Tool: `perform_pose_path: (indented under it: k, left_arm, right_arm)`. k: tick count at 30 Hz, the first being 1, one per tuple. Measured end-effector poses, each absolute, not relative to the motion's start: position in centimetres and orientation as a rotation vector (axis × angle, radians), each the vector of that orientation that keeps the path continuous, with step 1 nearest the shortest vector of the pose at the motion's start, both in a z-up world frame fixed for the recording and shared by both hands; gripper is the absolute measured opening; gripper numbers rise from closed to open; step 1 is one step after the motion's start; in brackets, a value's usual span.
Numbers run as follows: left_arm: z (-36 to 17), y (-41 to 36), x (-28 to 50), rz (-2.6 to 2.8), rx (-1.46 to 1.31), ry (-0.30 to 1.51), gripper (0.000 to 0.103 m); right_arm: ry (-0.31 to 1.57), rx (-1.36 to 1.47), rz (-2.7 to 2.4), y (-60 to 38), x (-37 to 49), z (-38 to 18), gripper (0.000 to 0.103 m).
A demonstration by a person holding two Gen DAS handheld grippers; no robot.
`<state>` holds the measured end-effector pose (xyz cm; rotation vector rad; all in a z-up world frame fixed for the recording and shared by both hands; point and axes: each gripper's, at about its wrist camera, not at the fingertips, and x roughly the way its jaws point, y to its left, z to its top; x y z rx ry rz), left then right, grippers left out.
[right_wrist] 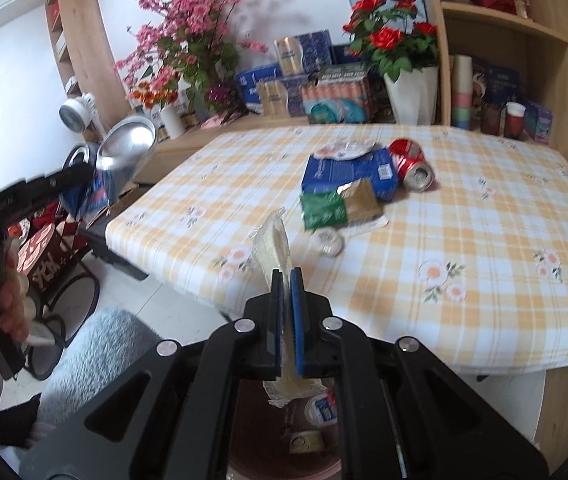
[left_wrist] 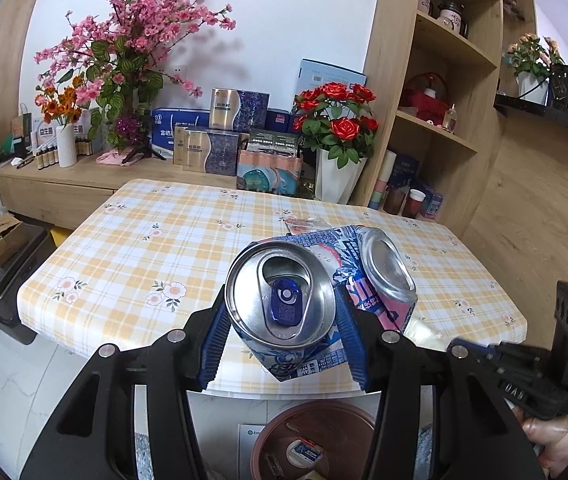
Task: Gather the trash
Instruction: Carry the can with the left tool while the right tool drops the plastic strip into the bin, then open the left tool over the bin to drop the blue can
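Two claws, both full: left gripper squeezed bent can, right gripper pinched clear wrapper, both held above brown bin, probably for dropping.

Between your left gripper's fingers sits the crushed can, with the table beyond it and the bin below. Your right gripper pinches the wrapper, again over the bin. Ahead of it on the table lie a packet, then a box; right of the box lies a second can.
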<state>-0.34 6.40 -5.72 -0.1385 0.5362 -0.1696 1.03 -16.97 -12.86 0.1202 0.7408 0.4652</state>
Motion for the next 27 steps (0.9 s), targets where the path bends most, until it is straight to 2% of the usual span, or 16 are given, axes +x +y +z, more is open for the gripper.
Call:
perform_pose_path:
  k: [2, 4, 5, 7, 8, 10, 27]
  left_arm:
    - [-5.8, 6.4, -0.2, -0.17, -0.136, 0.538, 0.049]
    - [-5.9, 6.2, -0.3, -0.175, -0.13, 0.543, 0.049]
    - [-6.0, 6.2, -0.3, -0.178, -0.128, 0.545, 0.049]
    - [-6.3, 5.8, -0.3, -0.186, -0.121, 0.553, 0.049]
    - [-6.4, 5.7, -0.3, -0.19, -0.119, 0.557, 0.049]
    - [-6.8, 5.2, -0.3, -0.2, -0.108, 0.566, 0.049]
    - [-10.7, 1.7, -0.5, -0.316, -0.007, 0.638, 0.05]
  right_arm:
    - [0.761, 0.129, 0.474, -16.9, 1.1, -13.4, 0.01]
    - [0.755, 0.143, 0.47, -17.1, 1.3, -13.4, 0.034]
    - [0.743, 0.154, 0.465, -17.3, 1.4, -13.2, 0.039]
    - [0.72, 0.152, 0.44, -17.8, 1.6, -12.6, 0.069]
    - [0.702, 0.148, 0.424, -18.0, 1.8, -12.2, 0.075]
    - [0.677, 0.147, 0.401, -18.5, 2.2, -11.5, 0.098]
    - [0.571, 0.118, 0.254, -22.1, 4.9, -7.8, 0.098]
